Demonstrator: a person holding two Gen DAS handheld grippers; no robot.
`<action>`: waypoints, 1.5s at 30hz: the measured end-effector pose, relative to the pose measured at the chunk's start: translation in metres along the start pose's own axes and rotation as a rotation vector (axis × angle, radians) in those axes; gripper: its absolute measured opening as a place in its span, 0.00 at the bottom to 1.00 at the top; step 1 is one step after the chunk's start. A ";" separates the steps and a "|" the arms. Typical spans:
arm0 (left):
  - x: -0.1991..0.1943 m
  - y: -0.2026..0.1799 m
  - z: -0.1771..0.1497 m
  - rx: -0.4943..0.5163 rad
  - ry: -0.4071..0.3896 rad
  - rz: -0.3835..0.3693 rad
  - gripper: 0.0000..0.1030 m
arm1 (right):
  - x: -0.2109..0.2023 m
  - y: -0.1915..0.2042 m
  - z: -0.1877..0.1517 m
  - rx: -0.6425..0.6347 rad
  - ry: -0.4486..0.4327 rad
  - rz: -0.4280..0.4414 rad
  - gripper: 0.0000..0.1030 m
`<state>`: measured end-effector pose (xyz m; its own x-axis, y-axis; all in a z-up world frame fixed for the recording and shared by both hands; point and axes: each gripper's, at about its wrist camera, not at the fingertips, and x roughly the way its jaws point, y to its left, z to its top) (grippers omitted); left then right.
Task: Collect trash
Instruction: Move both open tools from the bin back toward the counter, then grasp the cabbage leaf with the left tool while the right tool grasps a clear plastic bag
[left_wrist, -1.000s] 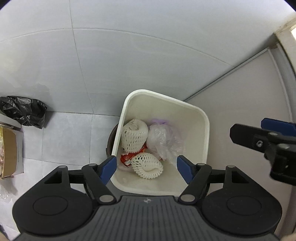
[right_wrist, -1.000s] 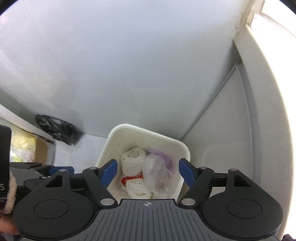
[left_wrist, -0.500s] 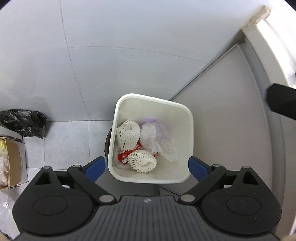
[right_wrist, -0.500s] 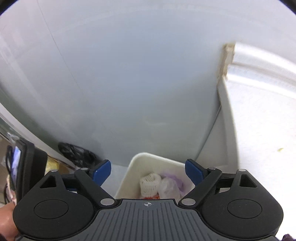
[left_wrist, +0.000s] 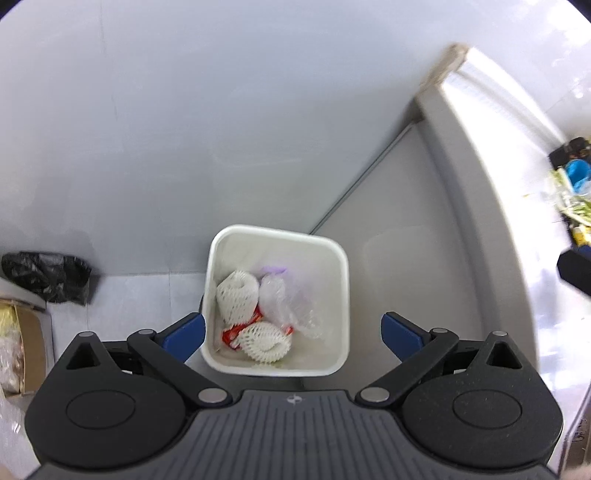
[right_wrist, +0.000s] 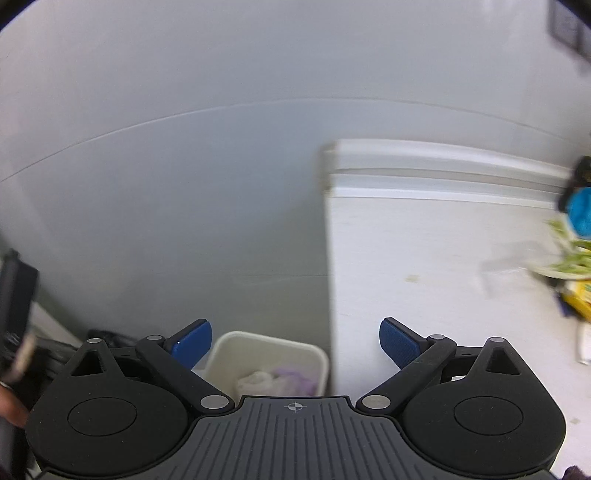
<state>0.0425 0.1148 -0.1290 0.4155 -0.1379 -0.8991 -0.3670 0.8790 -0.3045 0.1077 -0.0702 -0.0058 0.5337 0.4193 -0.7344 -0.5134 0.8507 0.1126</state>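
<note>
Trash bin (left_wrist: 334, 266), white, sits on the floor against the grey wall; left of the bin we see a black bag (left_wrist: 48, 275), inside it foam nets (left_wrist: 238, 295) and a clear bag (left_wrist: 288, 306). Left gripper (left_wrist: 293, 334) and right gripper (right_wrist: 295, 341): jaws opening, spread wide, nothing between. Right of the bin stands the white desk (right_wrist: 424, 258).

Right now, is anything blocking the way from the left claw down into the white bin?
No. The left claw, its jaws opening and empty, hangs above the white bin. The bin has no lid, and only the foam nets and plastic bag lie inside.
</note>
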 end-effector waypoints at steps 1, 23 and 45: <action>-0.003 -0.004 0.002 0.008 -0.008 -0.005 0.99 | -0.004 -0.006 -0.003 0.006 -0.007 -0.012 0.96; -0.019 -0.175 0.038 0.387 -0.079 -0.144 0.99 | -0.067 -0.172 -0.061 0.334 -0.099 -0.349 0.97; 0.018 -0.360 0.044 0.812 -0.248 -0.287 0.85 | -0.077 -0.311 -0.034 0.556 -0.263 -0.439 0.97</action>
<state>0.2182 -0.1841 -0.0218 0.6034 -0.3824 -0.6998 0.4413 0.8910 -0.1064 0.2030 -0.3779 -0.0070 0.7894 0.0075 -0.6138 0.1607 0.9625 0.2184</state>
